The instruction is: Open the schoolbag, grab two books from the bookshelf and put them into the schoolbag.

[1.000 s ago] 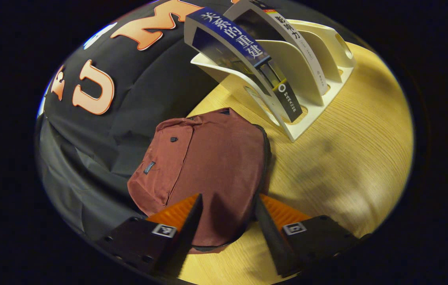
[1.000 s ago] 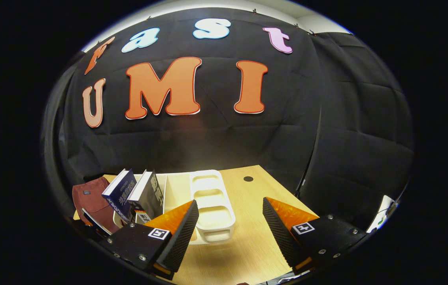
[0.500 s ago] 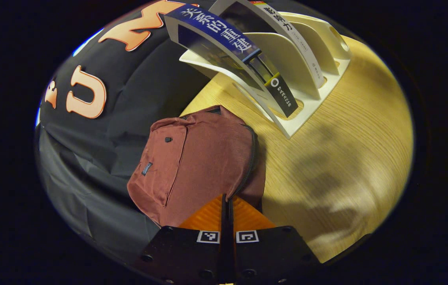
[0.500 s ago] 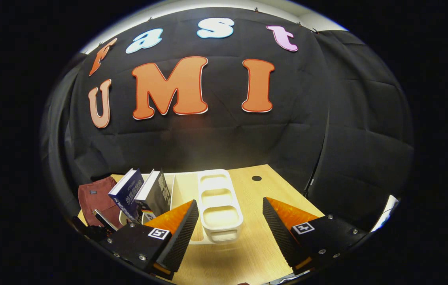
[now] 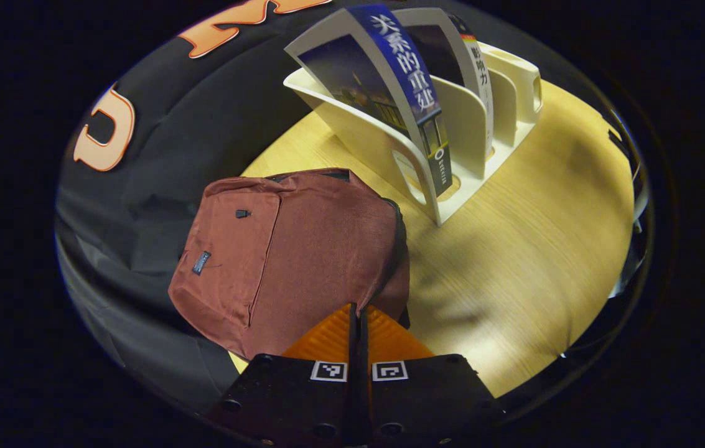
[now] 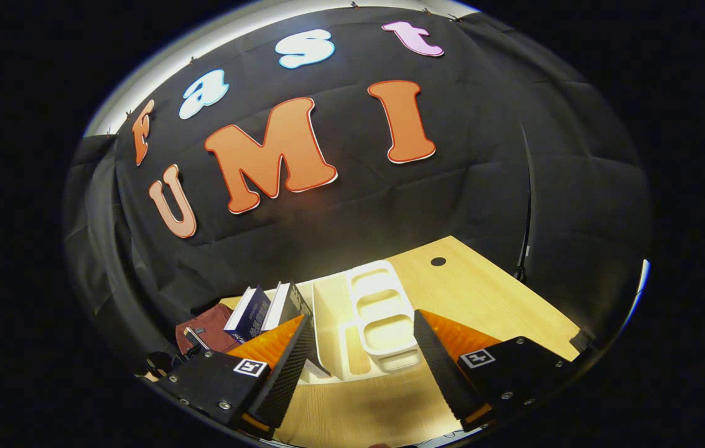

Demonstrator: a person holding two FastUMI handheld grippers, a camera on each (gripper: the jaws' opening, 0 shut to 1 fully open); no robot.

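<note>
Left gripper view looks down along the left gripper [image 5: 358,314], whose 2 fingers are pressed together at the near edge of the dark red fabric schoolbag [image 5: 290,249], their tips at the bag's black zipper line [image 5: 397,230]; whether they pinch a zipper pull or cloth there cannot be told. The schoolbag lies flat on the pale wooden table [image 5: 514,249], its woven cloth softly creased, with a stitched front pocket, a small dark label and a small dark tab on it. Just beside the bag stands the cream plastic bookshelf [image 5: 464,143], a rack of smooth curved dividers on a slotted base. 2 books lean in its nearest slots: a blue-spined book with a glossy photo cover [image 5: 402,81] at the front, and a white-spined book [image 5: 473,68] behind it, a divider between them. In the right gripper view the right gripper [image 6: 361,354] hangs above the table with its 2 ribbed fingers spread wide and nothing between them, tilted so the table slopes across the view. Past its fingers the bookshelf [image 6: 383,311] shows its empty rounded compartments end-on, with the 2 books [image 6: 268,305] leaning at its left end and the schoolbag [image 6: 206,330] beyond them near the table's edge. The wrinkled black cloth wall [image 6: 514,186] rises behind the table, and a small dark round hole [image 6: 438,261] sits in the tabletop near it.
</note>
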